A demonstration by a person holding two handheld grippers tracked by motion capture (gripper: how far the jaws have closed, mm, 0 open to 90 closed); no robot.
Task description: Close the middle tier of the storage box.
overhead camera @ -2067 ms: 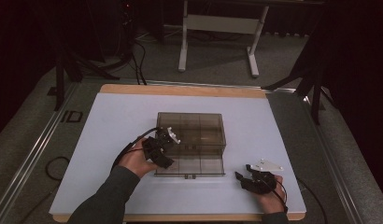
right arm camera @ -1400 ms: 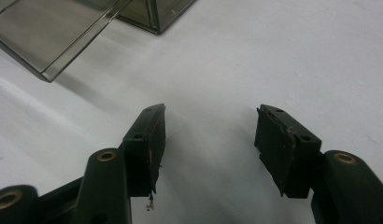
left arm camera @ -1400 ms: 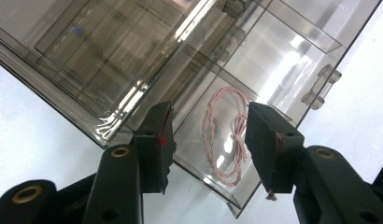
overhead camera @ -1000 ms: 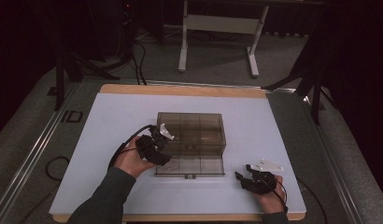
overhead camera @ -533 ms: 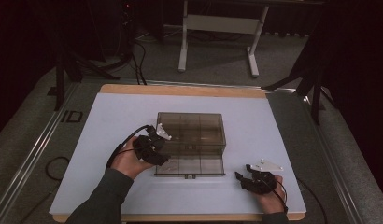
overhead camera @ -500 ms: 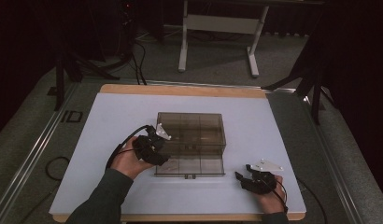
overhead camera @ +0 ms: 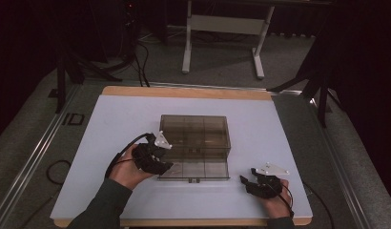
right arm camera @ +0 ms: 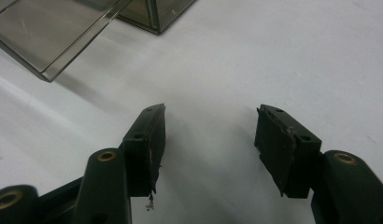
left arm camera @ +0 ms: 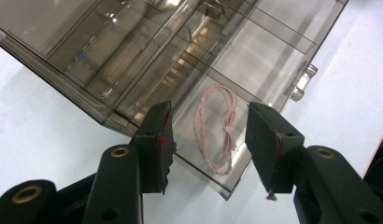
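Work in hand: retrieval of the pink cord [left arm camera: 216, 128] from the smoky transparent organiser box [overhead camera: 194, 138] on the white tabletop [overhead camera: 112, 124]
Box state: lid [left arm camera: 77, 51] already raised and tilted back; front compartments exposed; latch tabs [left arm camera: 304, 81] visible on the front edge beyond the fingers
Cord position: coiled and knotted, flat on the floor of the front corner compartment; in the left gripper view it lies directly between and just beyond the two fingers, slightly nearer the right-hand finger
Left gripper [left arm camera: 206, 140]: fingers apart at a moderate gap, nothing clamped; left-hand finger [left arm camera: 157, 140] just beside or against the compartment's near wall, contact cannot be told; right-hand finger [left arm camera: 269, 140] clear of the cord
Left gripper, high view: at the box's front left corner [overhead camera: 155, 157], angled in over the open tray
Right gripper [right arm camera: 208, 140]: fingers apart, nothing between them but bare tabletop; the box corner lies well ahead and to the left of the fingers
Right gripper, high view: resting low on the tabletop [overhead camera: 260, 183], well apart from the box, to the right of its front edge
Done, as judged: box opened; left fingers lined up over the cord
Left, as judged: lower the left fingers around the cord, close on it, lift it clear of the compartment
Caution: thin slack cord on a smooth floor; fingers may close above it or catch one loop
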